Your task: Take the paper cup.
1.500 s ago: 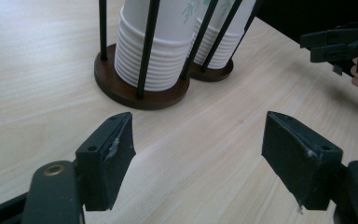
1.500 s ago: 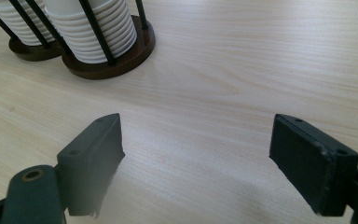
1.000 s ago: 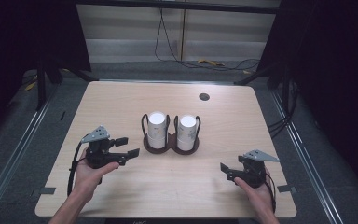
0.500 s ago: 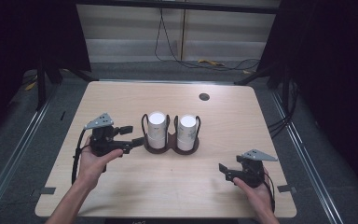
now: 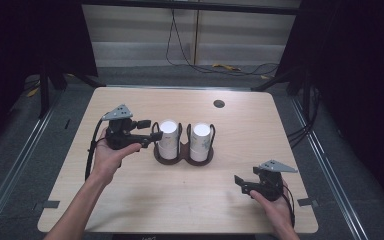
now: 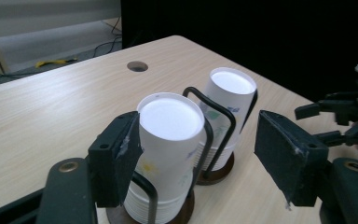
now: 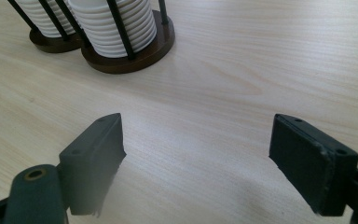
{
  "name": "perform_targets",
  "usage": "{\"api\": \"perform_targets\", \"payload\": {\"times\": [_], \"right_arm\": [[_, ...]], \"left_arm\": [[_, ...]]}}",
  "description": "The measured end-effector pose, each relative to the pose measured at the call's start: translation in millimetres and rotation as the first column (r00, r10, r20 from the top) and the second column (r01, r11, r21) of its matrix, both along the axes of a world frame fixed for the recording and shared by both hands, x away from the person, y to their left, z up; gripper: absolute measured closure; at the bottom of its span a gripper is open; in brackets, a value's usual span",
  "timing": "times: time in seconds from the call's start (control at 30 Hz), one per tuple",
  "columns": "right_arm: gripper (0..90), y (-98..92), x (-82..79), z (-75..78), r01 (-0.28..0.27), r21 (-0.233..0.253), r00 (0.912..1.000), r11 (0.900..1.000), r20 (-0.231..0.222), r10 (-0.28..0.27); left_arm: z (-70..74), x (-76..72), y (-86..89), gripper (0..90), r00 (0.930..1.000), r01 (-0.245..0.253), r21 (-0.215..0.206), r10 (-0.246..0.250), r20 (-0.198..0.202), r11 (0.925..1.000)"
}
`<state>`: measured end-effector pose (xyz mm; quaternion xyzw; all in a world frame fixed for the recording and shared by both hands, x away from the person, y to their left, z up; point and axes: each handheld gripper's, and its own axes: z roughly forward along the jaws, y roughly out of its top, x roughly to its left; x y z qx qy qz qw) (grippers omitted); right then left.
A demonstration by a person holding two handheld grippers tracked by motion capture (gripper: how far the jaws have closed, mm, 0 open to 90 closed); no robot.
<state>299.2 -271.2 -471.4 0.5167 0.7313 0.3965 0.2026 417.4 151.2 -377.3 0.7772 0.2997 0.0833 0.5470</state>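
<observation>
The left gripper (image 6: 196, 154) hangs with its jaws spread wide on either side of the nearer cup stack (image 6: 168, 154), one pad close beside the top cup's wall, nothing gripped yet. The likeliest trouble, as I judge it, is that closing here could catch the black wire holder (image 6: 214, 126) along with the cup, or crush the thin paper wall (these cups look soft); a lift might also drag several nested cups up at once. The holder sits mid-desk (image 5: 280, 130) on its two joined brown bases. The right gripper (image 5: 245, 184) rests low near the desk's front right, jaws open and empty, well apart from the cups. Counted: two cup stacks, one two-bay holder, two grippers, one round hole (image 5: 219, 103) in the desk.
</observation>
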Motion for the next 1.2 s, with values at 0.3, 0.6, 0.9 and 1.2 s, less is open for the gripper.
{"api": "perform_targets", "payload": {"times": [0.3, 0.6, 0.9, 1.2], "right_arm": [[17.9, 0.3, 0.4, -0.3, -0.002, -0.001, 1.0, 1.0, -0.003, 0.002], [17.9, 0.4, 0.1, -0.2, -0.004, -0.001, 1.0, 1.0, 0.0, 0.004], [18.0, -0.1, 0.0, 0.1, -0.005, 0.001, 1.0, 1.0, -0.002, 0.005], [18.2, -0.1, -0.1, 0.2, -0.006, 0.0, 1.0, 1.0, -0.003, 0.006]], "left_arm": [[0.4, 19.5, -15.8, 28.7, 0.9994, 0.003, 0.018, -0.002, -0.035, 0.9998], [1.4, 26.6, -25.5, 28.6, 0.9997, -0.003, 0.09, 0.006, -0.024, 0.996], [1.1, 36.9, -33.7, 28.2, 0.9994, -0.017, 0.129, 0.021, -0.029, 0.9915], [-1.2, 42.4, -47.1, 29.4, 0.999, 0.03, 0.167, -0.024, -0.039, 0.9855]]}}
